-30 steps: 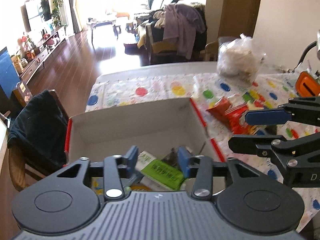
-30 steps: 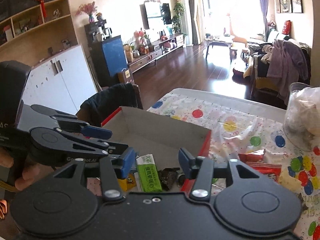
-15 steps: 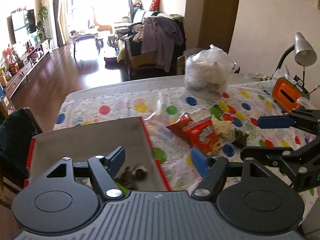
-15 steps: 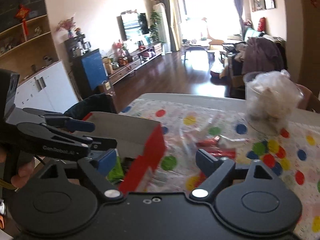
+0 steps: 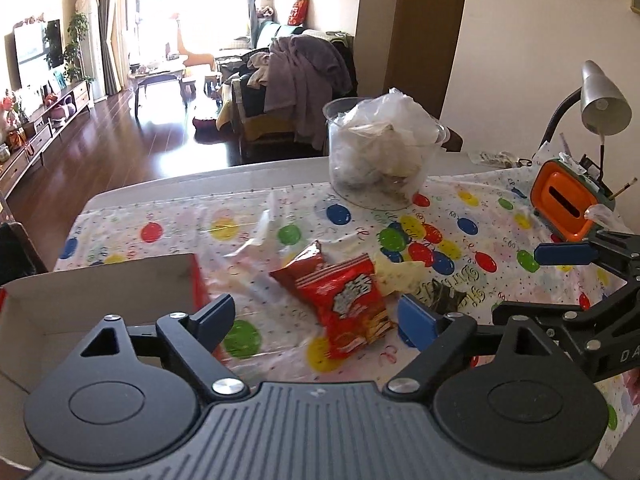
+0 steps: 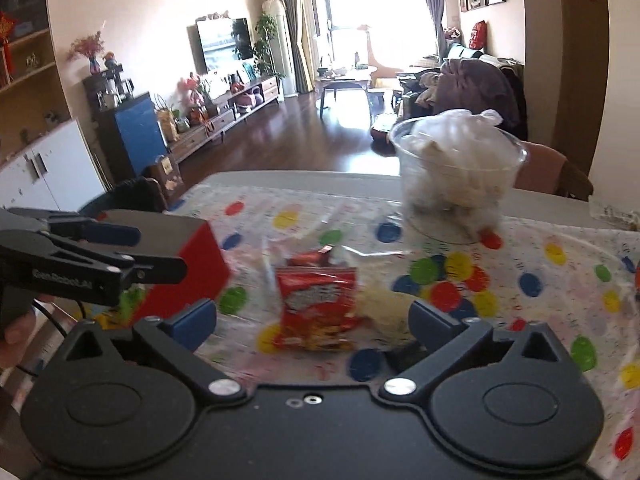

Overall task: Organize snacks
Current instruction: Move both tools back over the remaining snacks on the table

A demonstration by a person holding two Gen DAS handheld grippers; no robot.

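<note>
A red snack packet (image 5: pixel 348 304) lies on the dotted tablecloth, with a second red packet (image 5: pixel 302 266) and a pale packet (image 5: pixel 396 274) behind it and a dark packet (image 5: pixel 444 300) to its right. My left gripper (image 5: pixel 320 318) is open and empty, above the near end of the red packet. My right gripper (image 6: pixel 316 322) is open and empty, just before the same red packet (image 6: pixel 316 300). The red-edged cardboard box (image 5: pixel 100 292) stands to the left; it also shows in the right wrist view (image 6: pixel 192 256).
A clear tub of white bags (image 5: pixel 380 156) stands at the table's far side. An orange holder (image 5: pixel 564 200) and a desk lamp (image 5: pixel 600 100) are at the right edge. A chair with a dark cloth (image 6: pixel 132 196) is beyond the table's left.
Both grippers have swung right, from over the box to over the loose packets on the cloth. Their jaws have opened wider.
</note>
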